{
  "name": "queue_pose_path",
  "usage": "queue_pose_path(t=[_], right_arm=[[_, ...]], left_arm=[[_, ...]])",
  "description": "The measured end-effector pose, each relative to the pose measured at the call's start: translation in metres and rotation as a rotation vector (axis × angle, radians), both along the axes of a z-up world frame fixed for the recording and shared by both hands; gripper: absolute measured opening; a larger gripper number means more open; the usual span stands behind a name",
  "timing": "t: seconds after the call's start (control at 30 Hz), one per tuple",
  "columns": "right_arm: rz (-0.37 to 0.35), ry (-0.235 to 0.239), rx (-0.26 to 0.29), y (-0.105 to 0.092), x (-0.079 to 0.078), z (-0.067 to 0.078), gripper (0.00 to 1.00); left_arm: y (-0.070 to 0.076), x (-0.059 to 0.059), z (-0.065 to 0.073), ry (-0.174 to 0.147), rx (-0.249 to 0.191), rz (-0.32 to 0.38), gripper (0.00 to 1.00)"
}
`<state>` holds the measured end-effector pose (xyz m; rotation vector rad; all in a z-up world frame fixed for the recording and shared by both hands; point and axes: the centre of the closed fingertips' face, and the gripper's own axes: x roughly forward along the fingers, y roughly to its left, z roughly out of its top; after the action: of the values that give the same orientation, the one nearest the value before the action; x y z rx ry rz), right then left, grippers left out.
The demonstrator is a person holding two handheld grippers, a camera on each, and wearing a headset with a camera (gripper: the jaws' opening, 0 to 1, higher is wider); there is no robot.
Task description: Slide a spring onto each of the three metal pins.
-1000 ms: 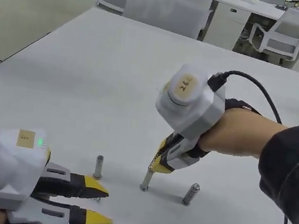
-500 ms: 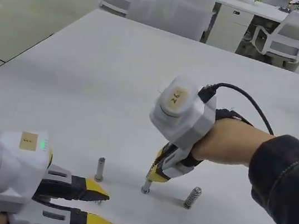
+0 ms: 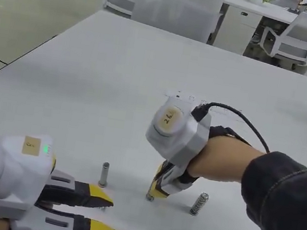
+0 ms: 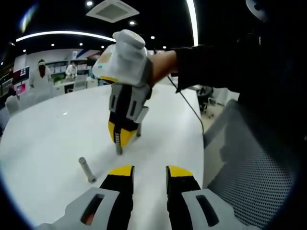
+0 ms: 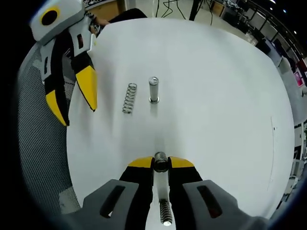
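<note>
Three metal pins stand on the white table [image 3: 89, 82]. The left pin [image 3: 104, 174] [image 5: 153, 89] is bare, and a loose spring [image 5: 129, 98] lies beside it. My right gripper [image 3: 157, 189] [image 5: 160, 162] is shut on a spring around the middle pin [image 3: 150, 196] [image 4: 118, 148], low near the pin's base. The right pin [image 3: 199, 203] carries a spring. My left gripper [image 3: 107, 217] [image 4: 148, 170] rests open at the near left, its tips close to the bare pin [image 4: 86, 169], with nothing between them.
A black cable [image 3: 239, 119] runs from the right gripper across the table. Office chairs [image 3: 289, 37] and desks stand beyond the far table edge. A mesh chair back [image 4: 249, 158] is near the left gripper.
My right gripper has gone down along the middle pin with the spring, so less of the pin shows beneath it. The left gripper has stayed in place.
</note>
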<state>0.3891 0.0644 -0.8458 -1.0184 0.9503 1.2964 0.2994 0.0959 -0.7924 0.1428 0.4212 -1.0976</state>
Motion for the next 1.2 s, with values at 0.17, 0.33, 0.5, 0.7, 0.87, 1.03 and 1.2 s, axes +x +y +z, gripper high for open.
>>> queue_pose_path(t=[0.17, 0.33, 0.5, 0.7, 0.87, 1.03, 1.2], right_arm=[[-0.002, 0.001, -0.008, -0.002, 0.000, -0.006, 0.09], [-0.002, 0.005, -0.005, -0.002, -0.001, -0.006, 0.09], [-0.002, 0.004, 0.002, -0.003, -0.003, -0.005, 0.12], [-0.005, -0.014, 0.017, -0.004, -0.002, 0.002, 0.17], [-0.006, -0.040, 0.033, -0.003, -0.001, 0.014, 0.19], [0.000, -0.066, 0.053, 0.000, -0.001, 0.027, 0.20], [0.017, -0.086, 0.081, 0.007, -0.007, 0.041, 0.20]], left_arm=[[0.000, 0.000, 0.000, 0.000, 0.000, 0.002, 0.19], [0.000, 0.000, -0.001, 0.000, 0.003, 0.001, 0.19], [0.001, -0.001, -0.001, 0.001, 0.004, 0.000, 0.19], [0.000, -0.002, -0.002, 0.005, 0.007, -0.002, 0.19], [0.000, -0.003, -0.003, 0.006, 0.009, -0.006, 0.19], [0.000, -0.003, -0.003, 0.007, 0.009, -0.007, 0.19], [0.000, -0.004, -0.003, 0.007, 0.012, -0.009, 0.19]])
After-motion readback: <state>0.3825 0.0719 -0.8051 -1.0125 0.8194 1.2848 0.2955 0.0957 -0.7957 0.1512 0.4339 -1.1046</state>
